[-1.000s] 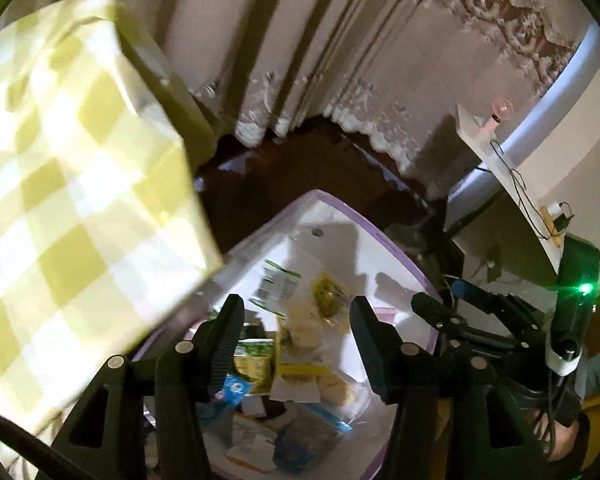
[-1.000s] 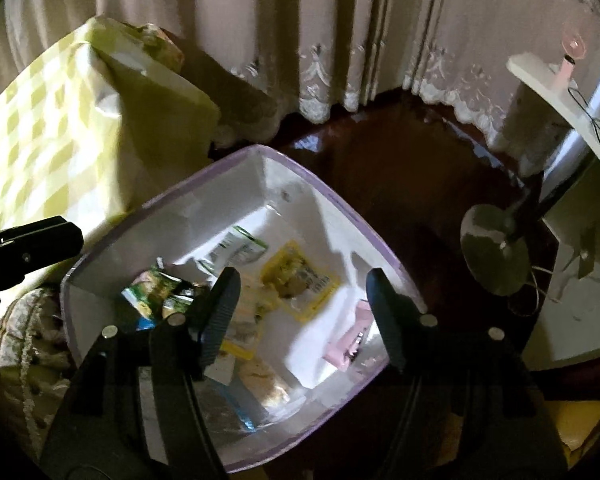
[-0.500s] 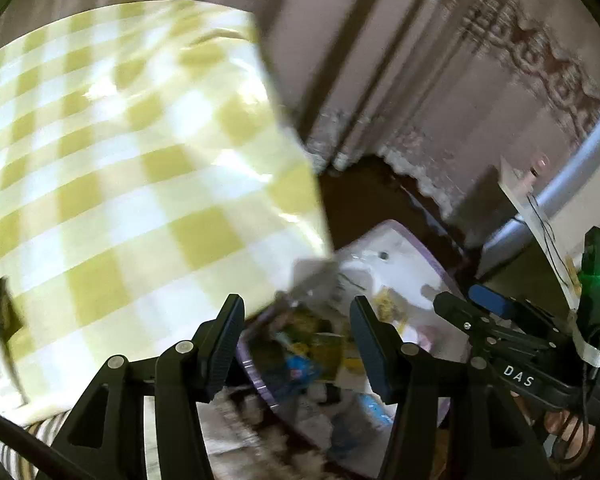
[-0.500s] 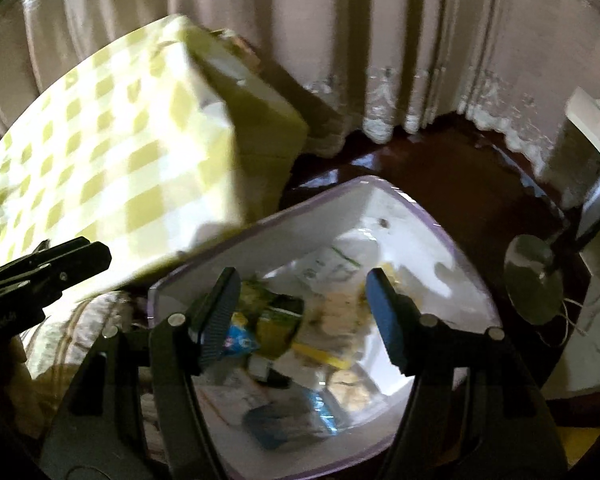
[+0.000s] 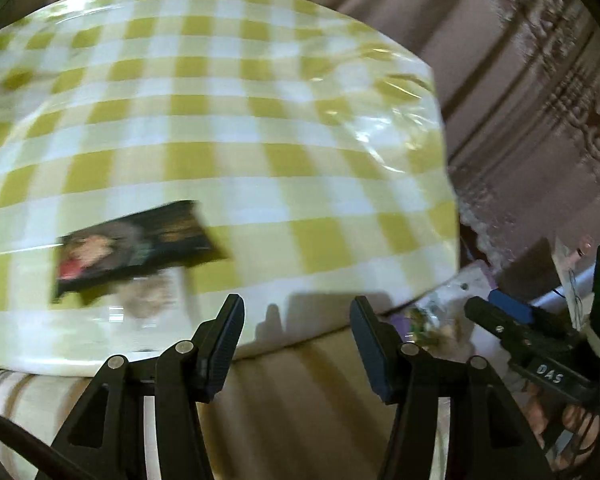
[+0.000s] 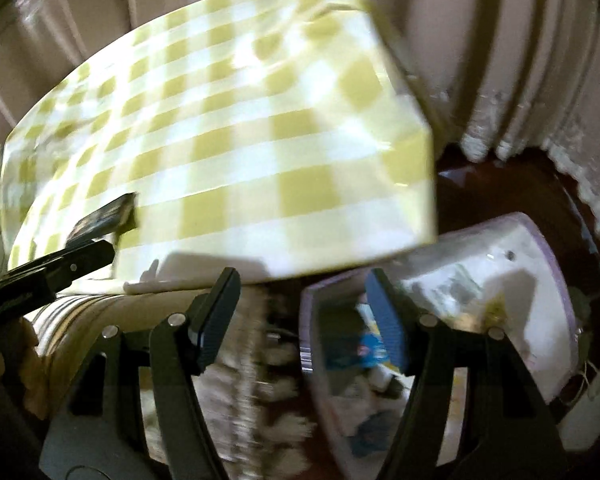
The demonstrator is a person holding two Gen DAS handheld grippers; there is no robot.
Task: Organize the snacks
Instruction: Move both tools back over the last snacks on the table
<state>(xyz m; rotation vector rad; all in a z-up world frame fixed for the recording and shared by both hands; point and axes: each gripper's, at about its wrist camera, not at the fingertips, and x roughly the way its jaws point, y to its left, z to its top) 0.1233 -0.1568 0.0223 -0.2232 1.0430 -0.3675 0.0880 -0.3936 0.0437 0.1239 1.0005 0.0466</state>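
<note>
A dark snack packet [image 5: 136, 246] lies on the yellow-and-white checked tablecloth [image 5: 236, 128]; it also shows in the right wrist view [image 6: 104, 216]. My left gripper [image 5: 296, 340] is open and empty, just below the table's near edge, right of the packet. My right gripper [image 6: 302, 312] is open and empty, over the near rim of a white bin with a purple rim [image 6: 540, 264] that holds several snack packets [image 6: 368, 352]. The bin stands on the floor to the right of the table. Both views are blurred.
Beige curtains [image 6: 500, 40] hang behind the table. Dark wooden floor [image 6: 512, 188] lies between table and curtains. A striped and lace cloth [image 6: 252, 368] hangs under the table's front edge. The right gripper shows in the left view [image 5: 540, 344].
Both grippers have swung left and up from over the bin toward the table. The table top and the dark packet have come into view; the bin has slid to the right.
</note>
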